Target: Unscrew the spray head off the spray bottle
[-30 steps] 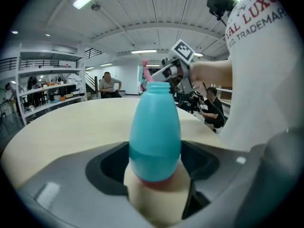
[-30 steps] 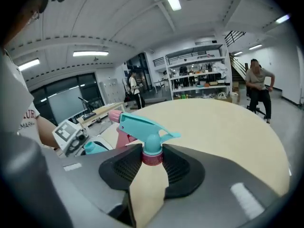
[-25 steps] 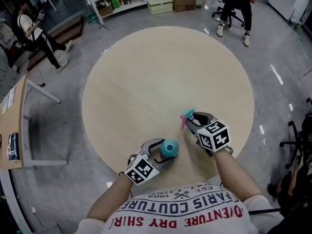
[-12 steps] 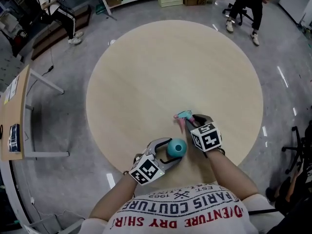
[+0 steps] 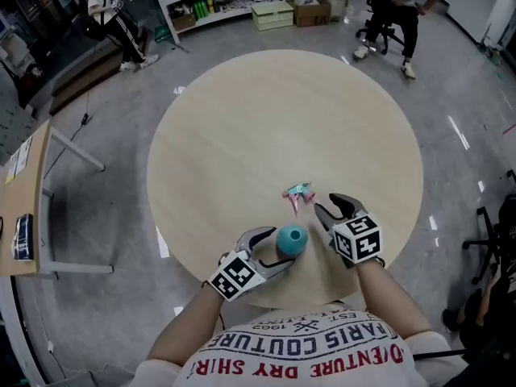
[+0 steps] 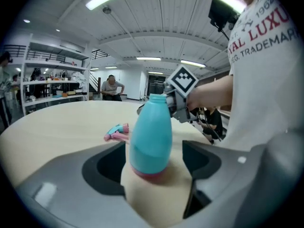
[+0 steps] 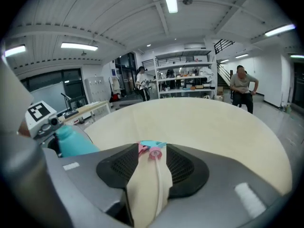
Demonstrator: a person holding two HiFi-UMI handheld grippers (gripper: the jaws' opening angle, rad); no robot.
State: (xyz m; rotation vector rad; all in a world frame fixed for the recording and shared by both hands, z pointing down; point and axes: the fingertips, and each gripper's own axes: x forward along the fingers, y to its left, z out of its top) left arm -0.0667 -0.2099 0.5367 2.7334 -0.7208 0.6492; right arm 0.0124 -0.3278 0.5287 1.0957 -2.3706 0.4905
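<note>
Spray head (image 5: 298,193) judged unscrewed; task all but finished.
It was laid on the table (image 5: 242,119), near the upright, capless spray bottle (image 5: 292,239). The left gripper (image 5: 278,250) flanking the bottle and the right gripper (image 5: 329,204) had just been opened, and nothing was gripped.

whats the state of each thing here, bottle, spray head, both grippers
spray head: unscrewed, lying on the table
bottle: upright, spray head off
left gripper: open, jaws just opening, bottle between them
right gripper: open, jaws just opening, only the spray head's tube between them
</note>
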